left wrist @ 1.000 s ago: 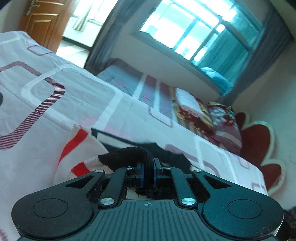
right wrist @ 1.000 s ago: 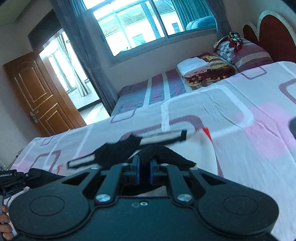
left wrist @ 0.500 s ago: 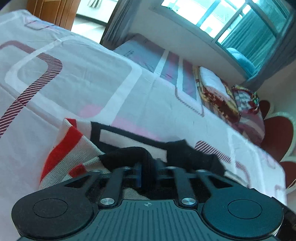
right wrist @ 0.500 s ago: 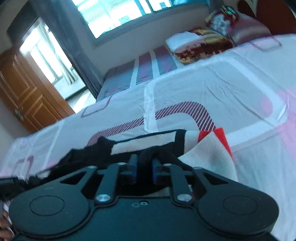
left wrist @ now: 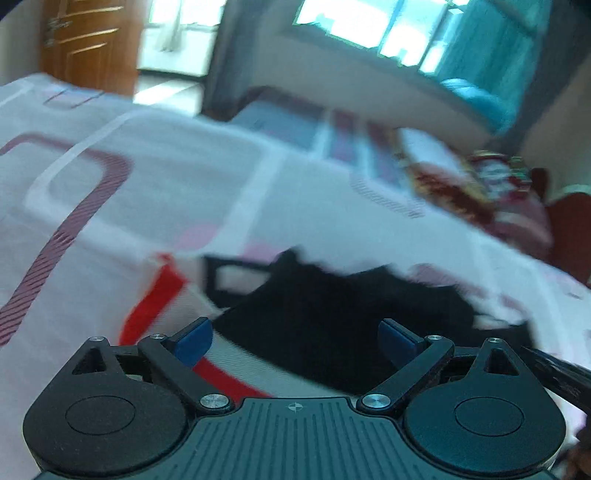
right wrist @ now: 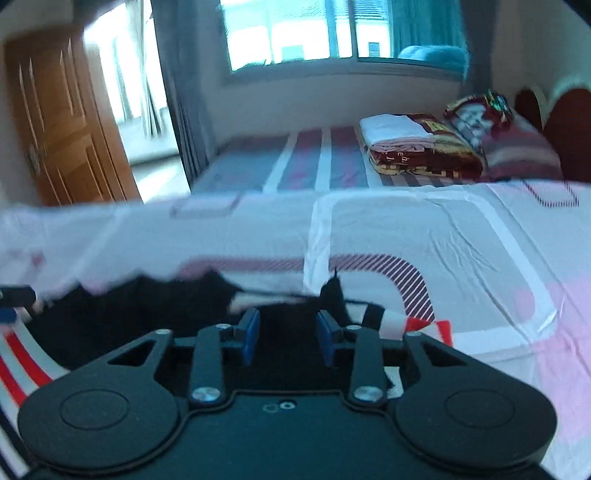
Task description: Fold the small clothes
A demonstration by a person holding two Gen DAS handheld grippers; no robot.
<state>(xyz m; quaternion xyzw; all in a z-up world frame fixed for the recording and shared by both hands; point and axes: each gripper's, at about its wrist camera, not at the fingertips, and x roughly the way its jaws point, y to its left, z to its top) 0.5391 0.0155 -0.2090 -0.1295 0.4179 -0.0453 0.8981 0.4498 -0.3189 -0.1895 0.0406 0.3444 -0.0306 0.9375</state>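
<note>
The garment point(left wrist: 332, 317), black with red and white stripes, lies on the bedsheet point(left wrist: 147, 184) in the lower middle of both views, its long axis running left to right across the frame. The left gripper point(left wrist: 294, 338) is opening wide and the right gripper point(right wrist: 287, 338) is opening more narrowly. Black cloth lies between each pair of jaws, with neither pair pressing on it; both sit equally close.

Both fisheye views are lit by overexposed daylight from the window point(right wrist: 332, 33), and below it the bed point(left wrist: 166, 177) is smeared by motion blur.
</note>
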